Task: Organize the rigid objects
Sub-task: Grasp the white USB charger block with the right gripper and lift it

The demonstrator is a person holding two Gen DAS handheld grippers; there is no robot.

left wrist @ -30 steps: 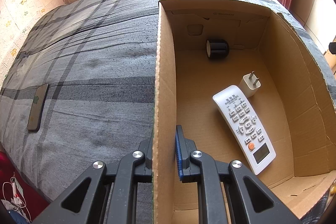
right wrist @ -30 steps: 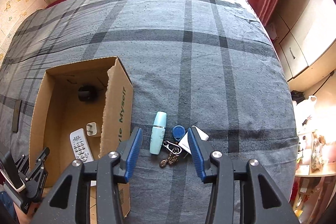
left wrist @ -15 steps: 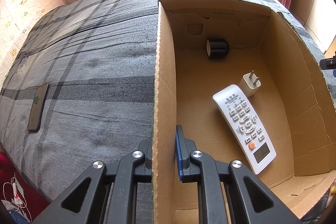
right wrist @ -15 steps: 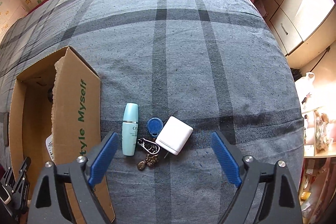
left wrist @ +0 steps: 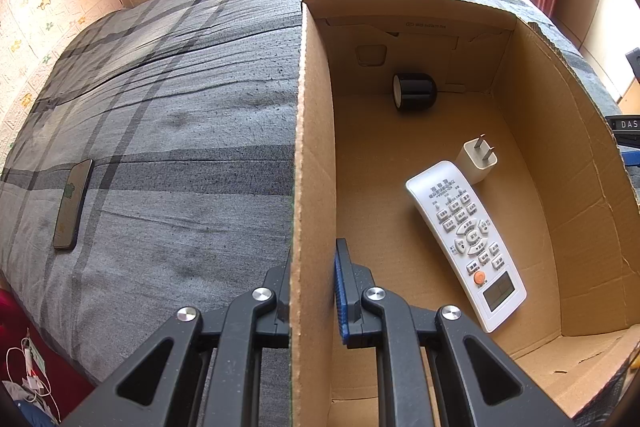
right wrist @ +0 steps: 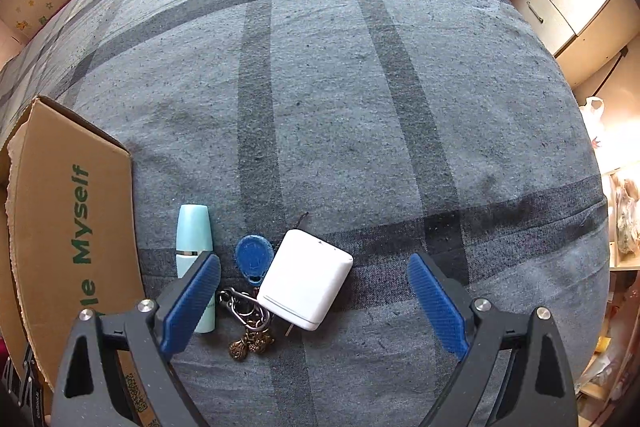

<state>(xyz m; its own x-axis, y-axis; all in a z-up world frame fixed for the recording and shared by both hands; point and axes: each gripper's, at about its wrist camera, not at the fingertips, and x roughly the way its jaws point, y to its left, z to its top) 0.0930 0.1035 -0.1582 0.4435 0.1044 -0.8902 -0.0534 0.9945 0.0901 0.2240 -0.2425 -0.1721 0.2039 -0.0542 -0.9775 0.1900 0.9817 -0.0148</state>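
The left gripper (left wrist: 314,283) is clamped on the near side wall of the cardboard box (left wrist: 312,147), one pad on each face. Inside the box lie a white remote control (left wrist: 466,243), a white plug adapter (left wrist: 476,159) touching its far end, and a black cylinder (left wrist: 416,92) by the far wall. The right gripper (right wrist: 314,303) is spread wide, its jaws having just been opening, above a white charger block (right wrist: 306,281) (nothing is pressed). Beside the charger lie a blue key fob (right wrist: 253,257), a key ring (right wrist: 244,311) with what seems a brass charm, and a pale teal bottle (right wrist: 193,231).
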